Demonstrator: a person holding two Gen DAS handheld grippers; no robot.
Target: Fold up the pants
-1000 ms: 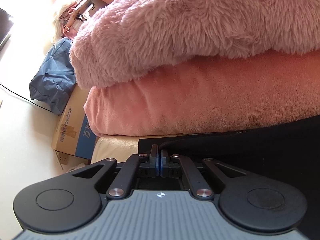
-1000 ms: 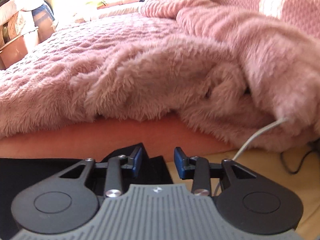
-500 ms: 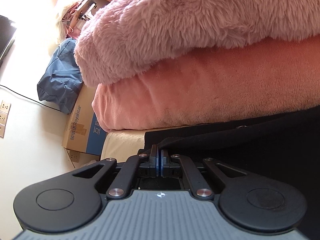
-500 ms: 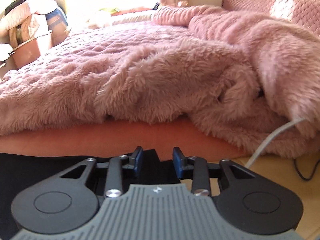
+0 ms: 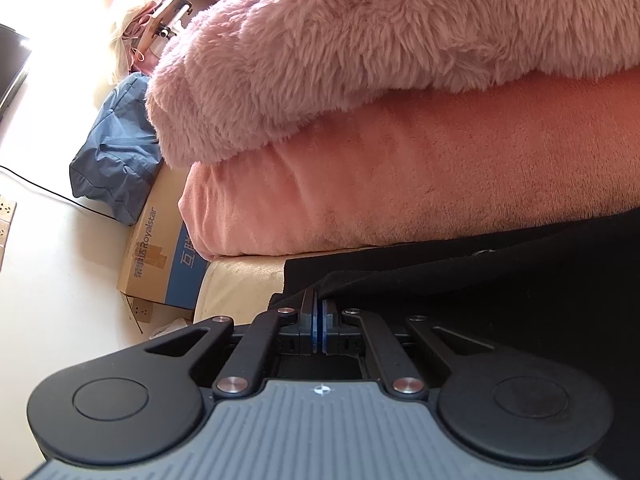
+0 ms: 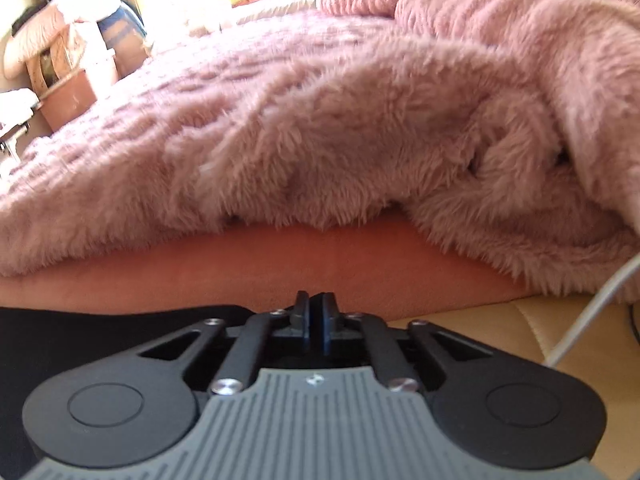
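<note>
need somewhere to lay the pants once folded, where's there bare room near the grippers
One free patch: the tan surface right of the right gripper, bordered by the white cable. Left of the left gripper, the cream corner is narrow. Beyond, the fluffy pink blanket crowds everything, and the black pants cover the middle.

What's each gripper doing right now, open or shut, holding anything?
Left gripper: shut on an edge of the black pants.
Right gripper: shut; black fabric sits between the pads, apparently the pants' edge.

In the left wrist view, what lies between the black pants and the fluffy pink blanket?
A smooth pink sheet fills that stretch: the fluffy pink blanket lies above it and the black pants below.
</note>
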